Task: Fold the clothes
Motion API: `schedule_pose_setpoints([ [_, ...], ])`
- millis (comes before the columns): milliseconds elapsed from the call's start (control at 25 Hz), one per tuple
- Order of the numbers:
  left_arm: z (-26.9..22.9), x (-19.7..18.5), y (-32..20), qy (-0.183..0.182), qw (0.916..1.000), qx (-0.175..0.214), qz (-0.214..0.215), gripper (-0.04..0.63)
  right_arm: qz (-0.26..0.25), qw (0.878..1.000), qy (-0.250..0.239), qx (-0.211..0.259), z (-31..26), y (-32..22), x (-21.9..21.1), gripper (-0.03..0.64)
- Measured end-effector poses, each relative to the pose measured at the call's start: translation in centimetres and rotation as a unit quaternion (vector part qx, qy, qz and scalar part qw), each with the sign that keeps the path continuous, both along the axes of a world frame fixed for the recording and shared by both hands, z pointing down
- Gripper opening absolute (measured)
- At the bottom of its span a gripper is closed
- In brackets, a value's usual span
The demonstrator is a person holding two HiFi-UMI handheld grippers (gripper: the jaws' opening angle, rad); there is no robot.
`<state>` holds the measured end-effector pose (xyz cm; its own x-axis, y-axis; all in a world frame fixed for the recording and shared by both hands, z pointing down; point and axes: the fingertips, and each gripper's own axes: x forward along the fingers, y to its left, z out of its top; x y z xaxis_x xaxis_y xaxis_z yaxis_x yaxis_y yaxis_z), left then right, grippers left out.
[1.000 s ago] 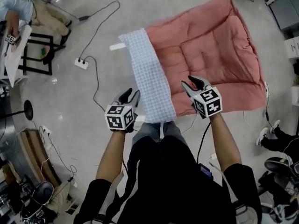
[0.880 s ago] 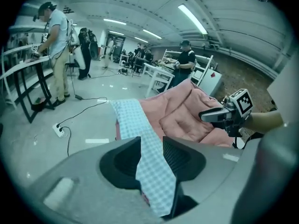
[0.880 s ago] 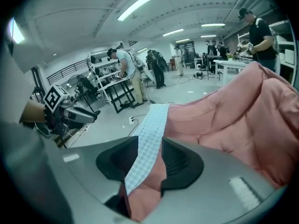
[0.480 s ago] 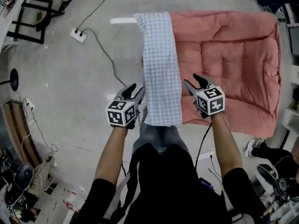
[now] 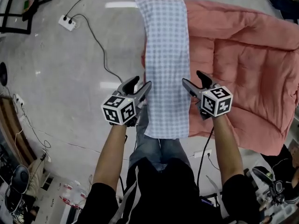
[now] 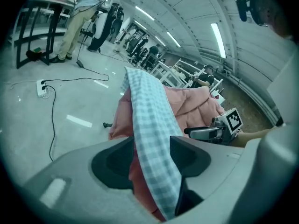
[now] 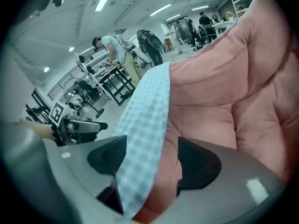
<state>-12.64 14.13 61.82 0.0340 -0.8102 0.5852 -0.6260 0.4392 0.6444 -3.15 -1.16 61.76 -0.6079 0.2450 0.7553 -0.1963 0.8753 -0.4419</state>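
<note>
1. The left claw (image 5: 141, 82) and the right claw (image 5: 192, 78) both stand released. Their jaws have just been opening, and each claw's own view shows an edge of the checked cloth (image 5: 166, 55) running loose between the pads, not pinched.
2. The checked cloth is a long, narrow folded strip. It lies along the left edge of the pink quilt (image 5: 243, 55), which is spread on the floor (image 5: 70, 78). Its near end sits between the two claws, just above the person's knees.
3. The step in hand looks like letting go after laying the strip down. To do it well, I would draw both claws outward evenly, one to each side, so neither long edge drags and the layers lie stacked.
4. The strip's long axis runs straight away from the person, bottom to top in the head view, with one short end near and one far. A fold across that axis probably comes next: pinch the two near corners and carry them squarely to the far end.
</note>
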Motion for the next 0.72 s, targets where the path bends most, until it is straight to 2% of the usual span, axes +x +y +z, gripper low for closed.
schedule_pose_setpoints([
  [80, 1.7, 0.5, -0.7, 0.016, 0.9998, 0.005, 0.007, 0.27, 0.0, 1.0, 0.0, -0.021, 1.5, 0.5, -0.2, 0.357],
  [280, 3.6, 0.4, -1.9, 0.047, 0.9983, 0.034, 0.01, 0.301, 0.01, 0.997, 0.001, -0.082, 3.2, 1.2, -0.5, 0.377],
  [440, 5.1, 0.2, -2.9, 0.079, 0.9941, 0.072, 0.022, 0.319, 0.027, 0.988, -0.01, -0.153, 4.6, 1.9, -1.8, 0.382],
  [560, 7.4, 0.5, -3.8, 0.117, 0.9875, 0.102, 0.028, 0.359, 0.025, 0.979, -0.012, -0.203, 6.9, 2.6, -2.5, 0.385],
  [720, 8.9, 0.8, -4.6, 0.181, 0.9722, 0.148, 0.006, 0.405, 0.013, 0.967, -0.016, -0.254, 8.4, 3.4, -2.5, 0.385],
])
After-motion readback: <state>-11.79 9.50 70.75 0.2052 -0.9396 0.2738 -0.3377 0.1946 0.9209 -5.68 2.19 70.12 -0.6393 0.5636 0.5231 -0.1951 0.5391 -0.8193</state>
